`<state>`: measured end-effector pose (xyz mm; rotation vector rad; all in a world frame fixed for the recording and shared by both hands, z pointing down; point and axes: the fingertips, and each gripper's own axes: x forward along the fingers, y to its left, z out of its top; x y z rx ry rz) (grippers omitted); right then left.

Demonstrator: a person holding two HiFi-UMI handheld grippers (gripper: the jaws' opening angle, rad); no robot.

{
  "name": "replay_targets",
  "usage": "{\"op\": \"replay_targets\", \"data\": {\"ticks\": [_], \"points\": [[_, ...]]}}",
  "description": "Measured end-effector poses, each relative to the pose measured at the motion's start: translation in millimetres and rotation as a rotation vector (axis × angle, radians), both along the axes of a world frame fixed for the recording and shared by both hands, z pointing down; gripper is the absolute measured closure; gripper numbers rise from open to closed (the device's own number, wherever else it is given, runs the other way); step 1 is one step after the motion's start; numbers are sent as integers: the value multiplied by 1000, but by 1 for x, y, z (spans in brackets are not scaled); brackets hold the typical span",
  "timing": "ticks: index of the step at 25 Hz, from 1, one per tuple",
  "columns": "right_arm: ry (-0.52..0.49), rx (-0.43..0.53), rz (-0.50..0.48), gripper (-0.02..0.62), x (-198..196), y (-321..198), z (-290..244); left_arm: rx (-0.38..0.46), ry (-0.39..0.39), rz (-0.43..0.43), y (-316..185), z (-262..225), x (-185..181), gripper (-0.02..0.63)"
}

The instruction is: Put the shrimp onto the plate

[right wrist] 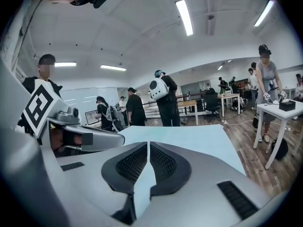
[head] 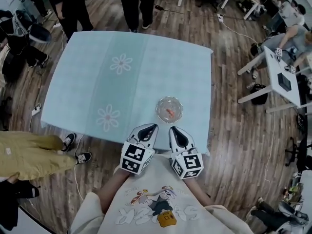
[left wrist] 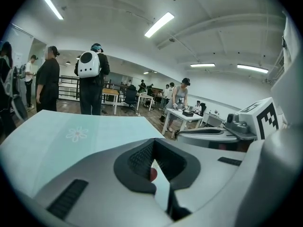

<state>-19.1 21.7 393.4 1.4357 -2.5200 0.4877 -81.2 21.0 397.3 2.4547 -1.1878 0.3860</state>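
Note:
A small orange shrimp (head: 170, 112) lies in a clear glass plate (head: 162, 104) on the pale blue tablecloth (head: 97, 72), near the table's front right. Both grippers hover side by side over the table's front edge, just short of the plate. My left gripper (head: 154, 126) is shut and empty, its tips meeting in the left gripper view (left wrist: 153, 142). A reddish spot (left wrist: 152, 173) shows through the slit behind its pads; I cannot tell what it is. My right gripper (head: 173, 128) is shut too, with nothing between its jaws (right wrist: 149, 144).
The cloth has two white flower prints (head: 121, 63) (head: 107, 117). People stand at the table's far edge (head: 73, 6) and one in yellow trousers (head: 29, 152) at the near left. White desks (head: 280, 77) stand on the wooden floor to the right.

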Motion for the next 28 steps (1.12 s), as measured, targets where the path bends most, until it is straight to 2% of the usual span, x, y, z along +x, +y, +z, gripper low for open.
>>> {"op": "replay_targets", "data": {"ticks": [3, 5, 9, 12, 15, 21, 28], "points": [[55, 54, 29, 572, 7, 2, -8, -4, -1, -7, 0, 2, -3, 598], [87, 57, 29, 572, 8, 5, -10, -16, 7, -2, 2, 3, 1, 598], [70, 13, 22, 572, 4, 19, 1, -58, 18, 55, 12, 11, 11, 598], [63, 6, 51, 572, 14, 17, 2, -37, -3, 112, 13, 11, 24, 598], [66, 9, 60, 572, 19, 15, 1, -39, -1, 127, 15, 12, 32, 598], [70, -7, 41, 572, 16, 13, 4, -61, 18, 84, 9, 13, 24, 598], [80, -26, 1, 572, -6, 19, 9, -85, 29, 41, 14, 18, 3, 598]]}}
